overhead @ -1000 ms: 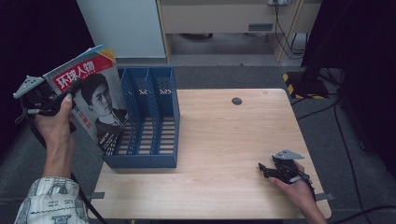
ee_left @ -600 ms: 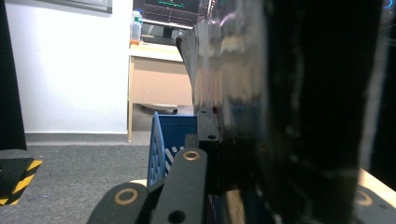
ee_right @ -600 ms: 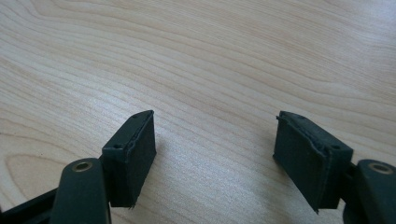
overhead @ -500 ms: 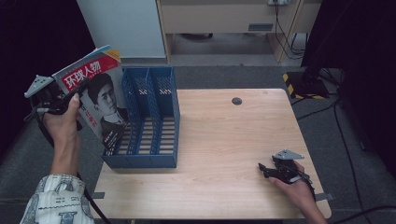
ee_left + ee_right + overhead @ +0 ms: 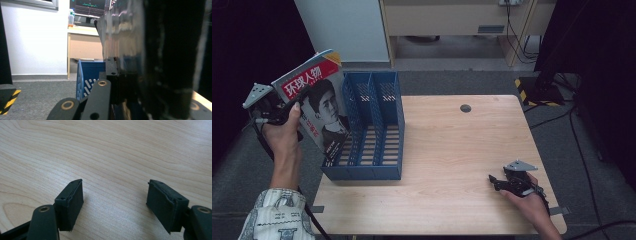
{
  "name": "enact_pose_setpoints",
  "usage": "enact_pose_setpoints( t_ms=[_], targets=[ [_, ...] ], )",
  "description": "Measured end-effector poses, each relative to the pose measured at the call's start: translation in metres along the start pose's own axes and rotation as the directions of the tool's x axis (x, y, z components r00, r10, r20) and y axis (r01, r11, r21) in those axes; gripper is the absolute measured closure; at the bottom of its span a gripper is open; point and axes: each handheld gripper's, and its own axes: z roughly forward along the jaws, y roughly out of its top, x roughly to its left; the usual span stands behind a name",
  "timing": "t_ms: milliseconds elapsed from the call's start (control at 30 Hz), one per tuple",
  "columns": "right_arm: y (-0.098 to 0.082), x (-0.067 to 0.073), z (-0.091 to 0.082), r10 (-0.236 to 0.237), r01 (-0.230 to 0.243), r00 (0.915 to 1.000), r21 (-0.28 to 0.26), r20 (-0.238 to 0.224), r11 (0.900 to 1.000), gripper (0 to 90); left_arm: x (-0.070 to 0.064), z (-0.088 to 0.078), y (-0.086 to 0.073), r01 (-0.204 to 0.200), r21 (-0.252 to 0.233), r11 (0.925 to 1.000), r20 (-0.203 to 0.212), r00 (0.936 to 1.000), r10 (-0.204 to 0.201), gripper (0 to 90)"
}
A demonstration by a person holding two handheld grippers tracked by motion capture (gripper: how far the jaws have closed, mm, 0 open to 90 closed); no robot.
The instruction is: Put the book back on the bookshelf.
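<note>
One magazine (image 5: 314, 107) is being clamped in my left gripper (image 5: 299, 97), hovering just left of the single blue file rack (image 5: 372, 125); my right gripper (image 5: 496, 182) is resting wide-jawed, well apart, holding nothing.

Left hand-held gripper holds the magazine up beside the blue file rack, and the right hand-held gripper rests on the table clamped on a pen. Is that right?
Not quite. The right hand-held gripper holds no pen: the right gripper view shows its jaws open over bare table. The rest stands: in the high view the left hand-held gripper holds the magazine up beside the blue file rack.
</note>
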Motion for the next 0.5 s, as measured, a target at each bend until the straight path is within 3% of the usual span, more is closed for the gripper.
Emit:
enact_pose_setpoints(
  t_ms=[500],
  targets=[
    [0.0, 0.0002, -0.0001, 0.002, -0.002, 1.0, 0.001, 0.0, 1.0, 29.5, 0.0039, -0.0068, -0.0087, 0.021, -0.036, 0.9991, 0.005, 0.9998, -0.021, 86.5]
  ],
)
